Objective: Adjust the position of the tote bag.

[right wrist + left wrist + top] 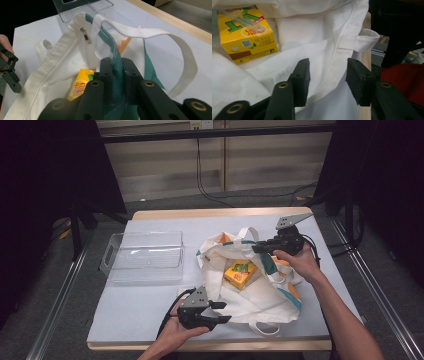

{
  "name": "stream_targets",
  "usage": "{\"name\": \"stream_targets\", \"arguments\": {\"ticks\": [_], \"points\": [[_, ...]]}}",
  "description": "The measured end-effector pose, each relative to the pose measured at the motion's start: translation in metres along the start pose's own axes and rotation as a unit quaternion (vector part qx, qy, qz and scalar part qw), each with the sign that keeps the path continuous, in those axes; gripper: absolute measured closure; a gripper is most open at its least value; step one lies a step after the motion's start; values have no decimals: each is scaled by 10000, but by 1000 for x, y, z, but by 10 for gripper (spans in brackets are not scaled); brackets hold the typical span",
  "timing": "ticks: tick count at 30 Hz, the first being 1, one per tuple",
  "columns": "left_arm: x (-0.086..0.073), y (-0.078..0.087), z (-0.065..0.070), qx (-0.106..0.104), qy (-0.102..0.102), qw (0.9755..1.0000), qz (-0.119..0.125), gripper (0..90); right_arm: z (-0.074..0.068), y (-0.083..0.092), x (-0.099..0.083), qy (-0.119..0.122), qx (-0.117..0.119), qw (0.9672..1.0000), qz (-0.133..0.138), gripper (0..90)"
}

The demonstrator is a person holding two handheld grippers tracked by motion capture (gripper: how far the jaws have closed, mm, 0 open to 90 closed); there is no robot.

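High view, from the near edge outward: the left gripper (220, 312) sits at about seven o'clock on the table (150, 310), held in the person's left hand (177, 332), its jaws pointing toward three o'clock and standing apart with nothing pinched between them. In the left gripper view the two black pads (302, 77) flank the near rim of the tote bag (250, 285) without pressing on it; the white cloth and its seam run through the gap. Just past them, at the bag's near edge, a small white loop handle (266, 328) hangs over the table's front.

At the table's centre the bag lies slumped and open, and inside it, at about the middle, rests a yellow drink carton (240, 273) with green lettering, lying on its side on the white lining.

Further out, at about two o'clock, the right gripper (256, 248) is clamped on the bag's far rim. In the right gripper view its jaws are pressed tight on a teal strip of the cloth, with the long white handle (150, 32) arching above.

At ten o'clock, well apart from the bag, stands a clear plastic bin (112, 255).
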State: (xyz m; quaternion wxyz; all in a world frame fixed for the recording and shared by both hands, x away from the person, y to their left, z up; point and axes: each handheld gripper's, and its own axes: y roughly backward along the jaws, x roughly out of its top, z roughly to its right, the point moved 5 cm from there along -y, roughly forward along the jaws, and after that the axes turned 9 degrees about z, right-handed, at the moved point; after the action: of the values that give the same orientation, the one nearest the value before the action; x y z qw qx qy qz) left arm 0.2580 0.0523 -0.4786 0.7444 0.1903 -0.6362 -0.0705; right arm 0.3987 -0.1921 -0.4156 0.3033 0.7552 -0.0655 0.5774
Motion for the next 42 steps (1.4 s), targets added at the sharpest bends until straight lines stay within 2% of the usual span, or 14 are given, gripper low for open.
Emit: {"name": "stream_targets", "arguments": {"ticks": [3, 7, 8, 11, 13, 21, 27, 29, 33, 35, 36, 38, 41, 42], "points": [[1, -1, 1, -3, -62, 10000, -32, 499, 4, -1, -3, 15, -60, 10000, -75, 793], [-8, -8, -2, 7, 50, 9999, -137, 481, 14, -3, -7, -56, -193, 9996, -213, 793], [-9, -7, -4, 36, -11, 9997, -232, 471, 17, -4, -8, -72, -209, 9995, -219, 793], [-9, -7, -6, -26, -74, 9997, -237, 457, 23, -4, -11, -136, -264, 9993, -242, 793], [-8, -6, -8, 50, -93, 9996, -268, 457, 26, -5, -12, -158, -288, 9992, -237, 793], [-9, -14, -3, -46, -197, 9991, -371, 399, 44, -14, -26, -368, -447, 9977, -357, 793], [-9, -19, 1, -203, -267, 9984, -454, 399, 52, -21, -32, -341, -566, 9966, -483, 793], [-10, -21, 4, -325, -385, 9971, -565, 399, 54, -22, -33, -369, -579, 9965, -481, 793], [-15, -26, 5, -284, -404, 9955, -807, 364, 57, -25, -37, -429, -583, 9958, -555, 793], [-16, -31, 1, -214, -433, 9949, -890, 345, 57, -28, -38, -416, -594, 9957, -584, 793], [-17, -33, -1, -116, -537, 9932, -1027, 348, 57, -29, -38, -406, -588, 9958, -581, 793], [-18, -36, -2, -103, -594, 9913, -1166, 354, 57, -28, -39, -428, -589, 9956, -590, 792], [-21, -41, 0, -30, -786, 9893, -1226, 355, 58, -28, -39, -416, -578, 9958, -583, 793], [-21, -41, 0, 26, -772, 9890, -1264, 355, 58, -29, -39, -429, -570, 9958, -580, 792]]}}
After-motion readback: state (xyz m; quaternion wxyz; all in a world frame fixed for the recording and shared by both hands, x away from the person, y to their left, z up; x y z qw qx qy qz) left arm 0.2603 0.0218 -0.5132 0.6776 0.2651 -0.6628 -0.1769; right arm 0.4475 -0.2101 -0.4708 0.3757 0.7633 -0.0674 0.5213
